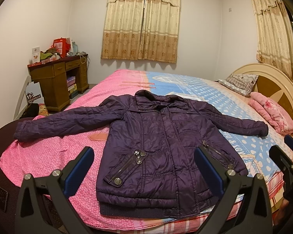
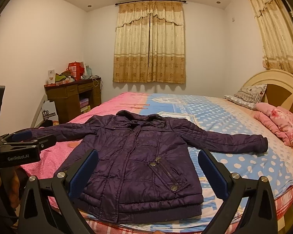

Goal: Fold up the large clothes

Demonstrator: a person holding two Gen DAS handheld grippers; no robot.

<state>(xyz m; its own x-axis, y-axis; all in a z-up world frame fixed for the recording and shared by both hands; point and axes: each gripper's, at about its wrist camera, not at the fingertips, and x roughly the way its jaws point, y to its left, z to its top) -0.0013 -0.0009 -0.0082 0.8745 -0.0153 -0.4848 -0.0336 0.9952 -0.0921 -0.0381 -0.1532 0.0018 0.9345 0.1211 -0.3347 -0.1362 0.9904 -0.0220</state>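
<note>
A dark purple quilted jacket [image 1: 158, 146] lies flat and face up on the bed [image 1: 48, 156], zipped, collar toward the far wall, both sleeves spread out sideways. In the right wrist view the same jacket [image 2: 138, 161] fills the middle. My left gripper [image 1: 144, 156] hovers open above the jacket's hem, holding nothing. My right gripper [image 2: 148, 161] is open too, above the hem's right half. The right gripper [image 1: 289, 152] shows at the right edge of the left wrist view. At the left edge of the right wrist view is the left gripper [image 2: 27, 136].
The bed cover is pink on the left, blue with white dots on the right [image 2: 234, 136]. A folded pink blanket [image 1: 271, 115] and a pillow [image 1: 240, 81] lie by the headboard [image 1: 279, 83]. A cluttered wooden desk [image 1: 58, 78] stands at the far left wall. Curtains [image 1: 142, 23] hang behind.
</note>
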